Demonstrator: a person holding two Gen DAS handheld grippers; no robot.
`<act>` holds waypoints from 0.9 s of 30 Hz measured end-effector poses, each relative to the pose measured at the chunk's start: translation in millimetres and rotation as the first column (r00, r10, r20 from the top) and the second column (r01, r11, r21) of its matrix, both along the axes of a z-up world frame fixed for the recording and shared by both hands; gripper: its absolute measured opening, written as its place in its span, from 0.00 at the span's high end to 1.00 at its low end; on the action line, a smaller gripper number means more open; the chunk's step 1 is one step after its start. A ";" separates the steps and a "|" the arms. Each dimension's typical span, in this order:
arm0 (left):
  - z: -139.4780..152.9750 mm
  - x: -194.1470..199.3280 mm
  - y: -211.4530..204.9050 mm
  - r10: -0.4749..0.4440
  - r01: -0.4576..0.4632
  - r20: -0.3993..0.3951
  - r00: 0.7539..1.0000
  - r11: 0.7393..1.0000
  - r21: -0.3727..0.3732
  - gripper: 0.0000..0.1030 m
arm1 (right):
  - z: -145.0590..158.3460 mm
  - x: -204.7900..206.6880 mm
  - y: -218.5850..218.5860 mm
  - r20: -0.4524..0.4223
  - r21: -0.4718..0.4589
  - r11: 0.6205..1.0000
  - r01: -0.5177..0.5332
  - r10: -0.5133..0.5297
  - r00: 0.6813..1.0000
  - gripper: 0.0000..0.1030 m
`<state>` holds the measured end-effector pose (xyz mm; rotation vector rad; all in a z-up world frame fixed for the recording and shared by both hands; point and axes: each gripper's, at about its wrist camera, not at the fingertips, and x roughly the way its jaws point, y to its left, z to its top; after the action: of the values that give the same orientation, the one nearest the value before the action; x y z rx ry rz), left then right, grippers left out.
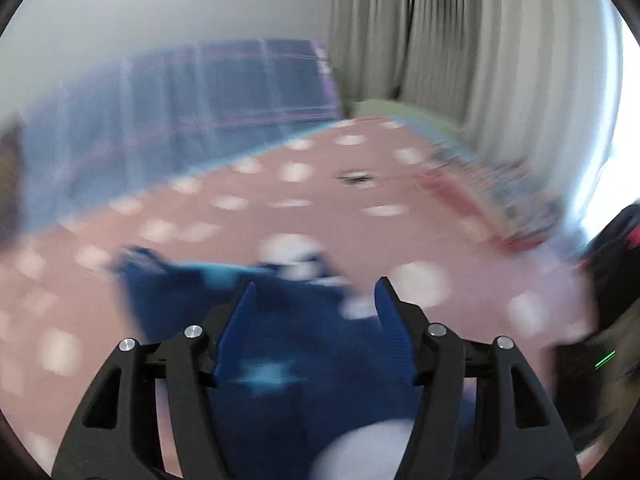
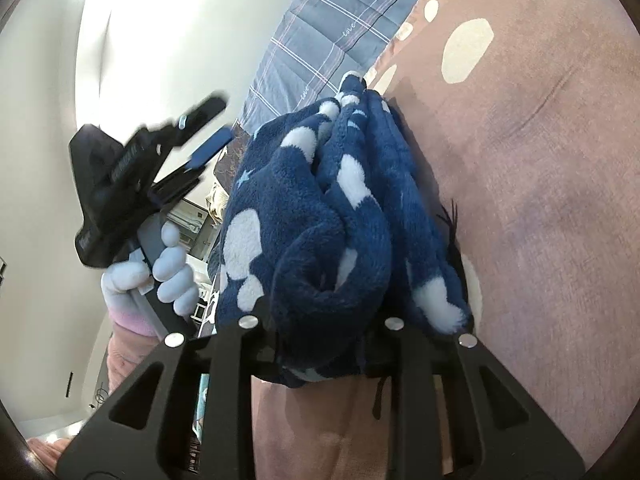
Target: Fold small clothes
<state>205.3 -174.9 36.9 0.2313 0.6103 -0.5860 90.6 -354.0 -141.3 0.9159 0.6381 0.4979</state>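
Observation:
A dark blue fleece garment with white spots and pale stars fills the middle of the right wrist view, bunched in folds. My right gripper is buried in it; its fingers are hidden, apparently shut on it. The same garment lies under my left gripper in the blurred left wrist view. The left gripper is open, its blue pads wide apart above the cloth. In the right wrist view the left gripper hangs open in a gloved hand to the left.
The garment lies on a pink bedspread with white spots, which also shows in the left wrist view. A blue plaid quilt lies beyond it. Grey curtains hang at the back right.

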 end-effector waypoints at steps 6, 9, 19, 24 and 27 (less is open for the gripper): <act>-51.0 22.2 14.3 0.049 -0.043 -0.031 0.998 0.982 0.183 0.74 | 12.7 -14.4 -1.2 0.033 -0.057 0.998 0.032 -0.030 0.999 0.76; -74.7 15.2 -17.0 -0.012 0.017 -0.023 1.000 0.972 0.233 0.74 | 20.0 -25.4 -1.8 0.017 -0.160 0.985 0.069 -0.067 0.998 0.71; -85.3 15.7 -43.9 -0.063 0.060 -0.002 0.998 0.938 0.342 0.74 | 96.2 -55.9 3.8 0.262 -0.416 0.870 0.266 -0.165 0.951 0.65; -86.7 14.6 -41.6 -0.043 0.039 0.006 0.999 0.946 0.322 0.73 | 62.9 4.4 29.2 0.122 -0.525 0.833 0.173 -0.127 0.984 0.69; -87.7 17.2 -41.4 -0.026 0.023 0.004 1.000 0.948 0.317 0.71 | 21.9 27.8 8.6 0.001 -0.438 0.890 0.129 -0.143 0.990 0.45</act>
<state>222.5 -216.3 -50.8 0.5443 0.6940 -0.5083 118.4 -345.4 -119.4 0.5354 0.6742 0.1986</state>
